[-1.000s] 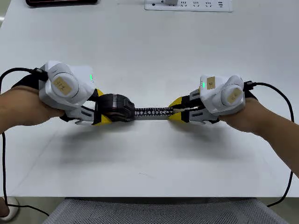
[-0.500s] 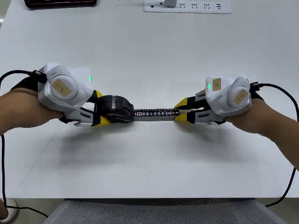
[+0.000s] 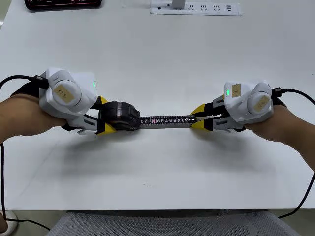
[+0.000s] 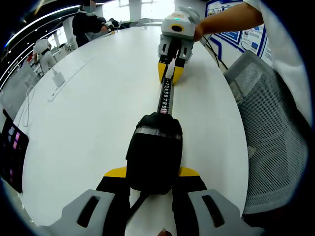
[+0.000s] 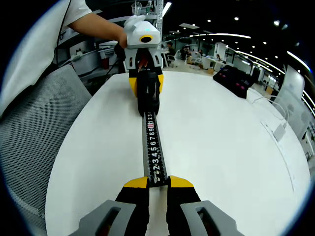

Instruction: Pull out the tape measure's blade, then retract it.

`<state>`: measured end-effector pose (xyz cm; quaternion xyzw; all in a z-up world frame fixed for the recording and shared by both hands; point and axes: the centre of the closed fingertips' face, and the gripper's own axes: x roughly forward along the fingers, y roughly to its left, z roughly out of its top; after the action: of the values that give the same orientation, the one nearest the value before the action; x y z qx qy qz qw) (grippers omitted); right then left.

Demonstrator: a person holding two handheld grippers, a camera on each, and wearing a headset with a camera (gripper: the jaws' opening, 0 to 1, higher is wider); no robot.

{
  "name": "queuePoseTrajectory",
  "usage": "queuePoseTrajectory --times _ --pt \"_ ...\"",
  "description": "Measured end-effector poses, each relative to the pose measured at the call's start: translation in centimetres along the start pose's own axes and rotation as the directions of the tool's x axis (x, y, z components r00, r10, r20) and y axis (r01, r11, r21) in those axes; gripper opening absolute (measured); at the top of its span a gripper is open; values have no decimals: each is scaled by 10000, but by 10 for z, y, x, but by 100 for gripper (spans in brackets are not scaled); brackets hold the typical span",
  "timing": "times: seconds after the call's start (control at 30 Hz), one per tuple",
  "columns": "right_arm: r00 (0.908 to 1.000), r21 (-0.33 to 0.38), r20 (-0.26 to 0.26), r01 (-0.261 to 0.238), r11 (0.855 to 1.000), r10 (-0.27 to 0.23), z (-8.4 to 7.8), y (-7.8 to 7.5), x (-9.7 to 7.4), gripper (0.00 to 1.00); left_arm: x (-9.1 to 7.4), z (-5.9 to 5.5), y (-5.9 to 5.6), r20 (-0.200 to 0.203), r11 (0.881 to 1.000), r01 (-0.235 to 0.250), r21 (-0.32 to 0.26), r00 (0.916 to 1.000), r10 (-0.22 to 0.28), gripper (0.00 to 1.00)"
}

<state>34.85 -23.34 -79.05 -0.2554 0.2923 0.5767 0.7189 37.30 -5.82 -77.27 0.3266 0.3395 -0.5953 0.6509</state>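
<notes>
Across the middle of the white table, my left gripper is clamped around the black tape measure case. My right gripper has its jaws pressed together on the tip of the blade. Compared with a second ago, my right gripper sits farther out to my right, and more of the numbered blade spans the gap between the two grippers. The case has barely shifted. The blade lies straight, low over the tabletop. The table's near edge runs close in front of me, with a mesh chair past it. Ahead, bare surface stretches to a power strip and a dark device at the far edge. Bare tabletop also lies to my right.
</notes>
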Motion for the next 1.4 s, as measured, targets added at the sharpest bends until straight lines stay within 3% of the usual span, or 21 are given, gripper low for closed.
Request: queuePoseTrajectory --times 1.4 --pt "9963 105 -854 142 9998 -133 -35 -1 -38 8 0 1 -1 7 10000 26 44 10000 -27 27"
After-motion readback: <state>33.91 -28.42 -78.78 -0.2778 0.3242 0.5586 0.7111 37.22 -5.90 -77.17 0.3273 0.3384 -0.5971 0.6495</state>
